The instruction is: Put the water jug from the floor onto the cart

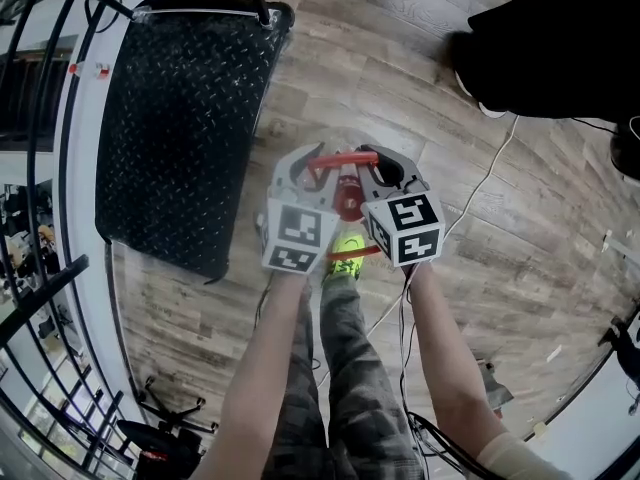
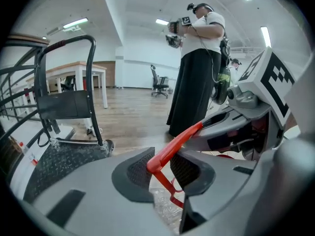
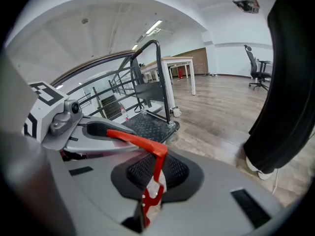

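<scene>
So right now your right tongs (image 3: 156,173) are pressed together on the red handle (image 1: 345,156) of the water jug (image 1: 348,196), with the strap pinched flat between the pads. Your left tongs (image 2: 160,173) aren't there yet. They're half spread around the bend of that same handle, with one pad touching it and a sliver of gap at the other.

The jug hangs between your two grippers, red cap up and the clear body hard to make out. It's over the wood floor (image 1: 400,48), right in front of your neon shoe (image 1: 347,246). I can't tell if its base is on the planks. It's just beside the cart (image 1: 180,118) – not on the black deck.
</scene>
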`<state>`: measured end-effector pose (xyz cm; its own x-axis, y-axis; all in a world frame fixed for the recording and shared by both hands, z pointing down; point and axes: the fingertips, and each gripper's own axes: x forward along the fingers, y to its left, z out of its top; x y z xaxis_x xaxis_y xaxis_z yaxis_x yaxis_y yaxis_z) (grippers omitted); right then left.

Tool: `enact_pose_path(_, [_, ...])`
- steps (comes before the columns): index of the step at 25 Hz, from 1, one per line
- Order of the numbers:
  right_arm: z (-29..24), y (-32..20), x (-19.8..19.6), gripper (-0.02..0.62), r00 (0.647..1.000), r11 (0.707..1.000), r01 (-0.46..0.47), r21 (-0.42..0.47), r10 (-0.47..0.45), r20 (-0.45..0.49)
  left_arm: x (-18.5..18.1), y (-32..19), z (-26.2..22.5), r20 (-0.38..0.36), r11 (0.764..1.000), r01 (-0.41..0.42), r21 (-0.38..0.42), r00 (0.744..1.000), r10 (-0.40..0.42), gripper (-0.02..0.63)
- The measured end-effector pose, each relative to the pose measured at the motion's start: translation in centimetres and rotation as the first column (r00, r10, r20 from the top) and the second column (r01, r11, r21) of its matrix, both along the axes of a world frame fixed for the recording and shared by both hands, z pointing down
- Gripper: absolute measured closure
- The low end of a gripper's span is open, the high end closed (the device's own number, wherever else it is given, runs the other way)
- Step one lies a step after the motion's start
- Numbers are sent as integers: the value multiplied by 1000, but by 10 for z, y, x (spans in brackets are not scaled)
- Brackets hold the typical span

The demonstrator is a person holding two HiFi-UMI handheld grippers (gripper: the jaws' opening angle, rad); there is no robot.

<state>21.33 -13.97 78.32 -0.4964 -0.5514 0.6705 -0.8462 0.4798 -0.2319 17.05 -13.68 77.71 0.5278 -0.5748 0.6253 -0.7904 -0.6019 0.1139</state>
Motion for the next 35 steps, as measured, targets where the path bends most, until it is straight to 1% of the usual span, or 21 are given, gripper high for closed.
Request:
enact_pose_path(5, [-15,5,-3,565,1000,999,-10,33,10,4,-4,5,-15,22,999,0,48,1000,-1,508])
enact_pose_path(12, [-55,-5,-4,566,998,991,-61,119,58,25,-6,-6,-55,37,991,-19,135,999,14,506])
enact_pose_path(18, [-112,-27,-6,568,995,966,-89,243,77,59,-8,-28,-112,27,966,-3,260,1000,-4,508])
enact_pose_path(22, [-149,-33,-8,571,995,951,-93,294,78,63,-11,-33,-150,22,949,10,314,1000,-17,508])
enact_pose_path(26, [-180,-41,-9,573,993,939,-107,328,86,79,-12,-42,-182,14,936,13,352,1000,-19,509])
enact_pose_path(30, [-207,-42,-11,572,990,933,-125,338,94,106,-14,-45,-208,9,926,14,377,1000,-19,511])
enact_pose_path(35, [-227,-38,-16,572,991,922,-128,366,100,93,-19,-41,-228,12,917,14,398,1000,-21,512])
